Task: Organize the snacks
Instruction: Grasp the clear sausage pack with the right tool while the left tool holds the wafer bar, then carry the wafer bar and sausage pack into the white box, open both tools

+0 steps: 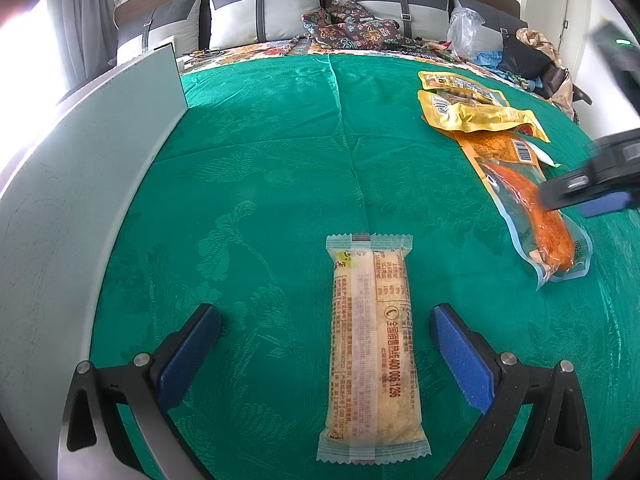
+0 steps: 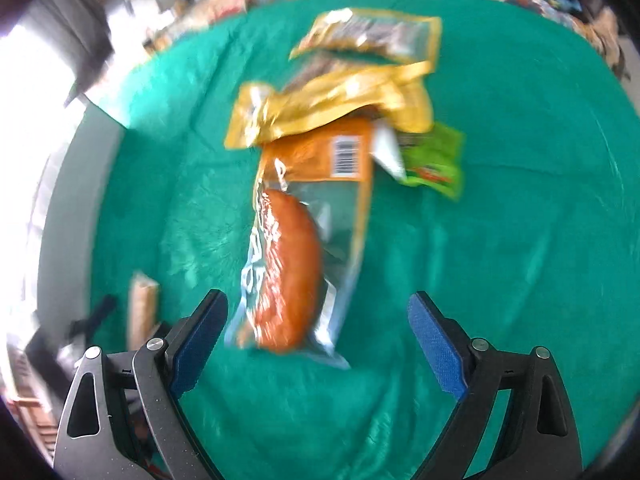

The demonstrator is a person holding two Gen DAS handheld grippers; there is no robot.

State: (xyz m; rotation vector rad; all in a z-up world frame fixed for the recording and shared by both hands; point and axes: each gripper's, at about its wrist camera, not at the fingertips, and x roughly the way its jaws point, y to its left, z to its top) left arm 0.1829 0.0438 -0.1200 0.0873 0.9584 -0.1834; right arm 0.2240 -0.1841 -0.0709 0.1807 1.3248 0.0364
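Lying lengthwise between the spread fingers of the left gripper [image 1: 326,344], a pale wrapped cake bar [image 1: 370,344] rests flat on the green bedspread [image 1: 260,152], touched by neither blue pad. A grey board [image 1: 80,184] stands upright along the bedspread's left edge, well apart from the bar.

Toward the right edge lies the sausage pack [image 2: 296,248], clear plastic with an orange top and a barcode. The right gripper [image 2: 318,316] hovers low over its near end, fingers wide apart, gripping nothing; the right wrist view is blurred. From the left wrist view the same gripper reaches in from the right edge, its tips over the sausage.

Behind the sausage pack, two yellow pouches [image 1: 476,110] lie overlapping, the nearer one covering the pack's far end. One green packet [image 2: 434,158] sits just beside the pack's right side, tucked partly under the pouches. That makes five snacks in all.

At the far edge, patterned cloth [image 1: 348,26], a clear plastic bag [image 1: 464,30] and three grey pillows [image 1: 264,12] line the headboard.
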